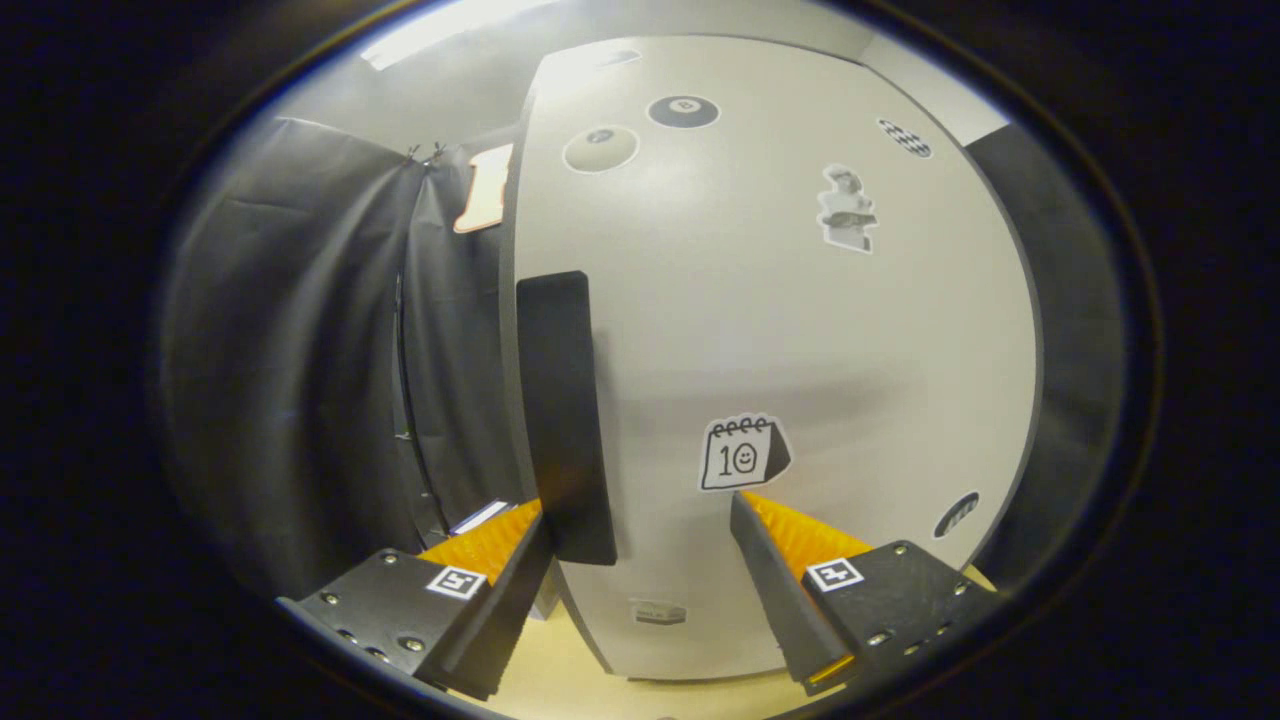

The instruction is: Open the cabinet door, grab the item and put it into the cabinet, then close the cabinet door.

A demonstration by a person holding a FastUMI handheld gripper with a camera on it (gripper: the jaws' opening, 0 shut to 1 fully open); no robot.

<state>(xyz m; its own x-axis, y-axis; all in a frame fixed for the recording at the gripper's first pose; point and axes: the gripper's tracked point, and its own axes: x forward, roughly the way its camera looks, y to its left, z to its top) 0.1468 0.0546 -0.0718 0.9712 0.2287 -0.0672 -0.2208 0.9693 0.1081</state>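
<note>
Close before my spread, empty gripper [640, 540] stands the cabinet door [780, 330], its dark handle [565, 420] beside one finger; shut beforehand or afterward, I can't tell.

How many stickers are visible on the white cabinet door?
7: two round ones and a checkered one up top, a figure below, a calendar just ahead of the open tongs, two near the bottom. More may be hidden.

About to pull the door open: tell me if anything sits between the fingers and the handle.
Nothing visible does. The open gripper is right at the cabinet door, and the dark handle hangs just ahead of its fingers, nearest the left one.
</note>
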